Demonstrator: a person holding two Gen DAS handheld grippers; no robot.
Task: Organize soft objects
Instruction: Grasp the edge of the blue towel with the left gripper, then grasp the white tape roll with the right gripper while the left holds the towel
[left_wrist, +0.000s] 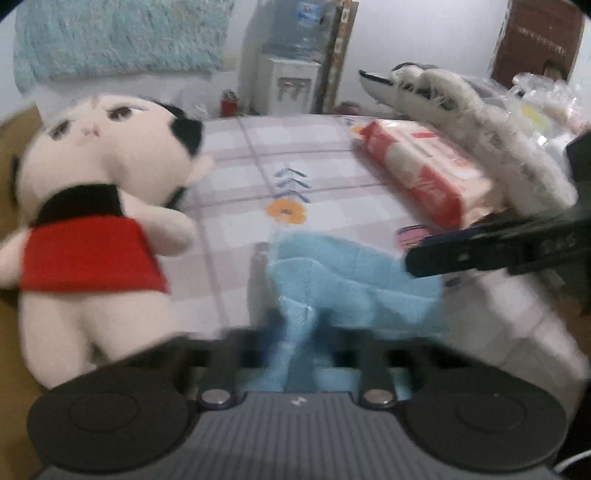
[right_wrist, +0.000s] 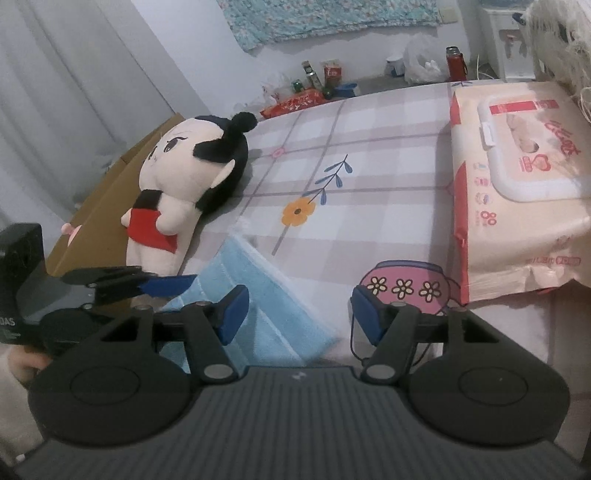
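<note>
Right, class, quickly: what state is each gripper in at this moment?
Left gripper: closed on the blue towel.
Right gripper: open, holding nothing, above the towel's edge.

Left wrist view sits low and close over the folded light-blue towel (left_wrist: 347, 291), facing across the checked bedsheet (left_wrist: 325, 166). Right wrist view looks from higher. Both share the red-dressed plush doll (right_wrist: 184, 184).

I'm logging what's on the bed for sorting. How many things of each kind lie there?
Plush doll: 1
Blue towel: 1
Wipes pack: 1
Shaggy white fabric item: 1
Total: 4
</note>
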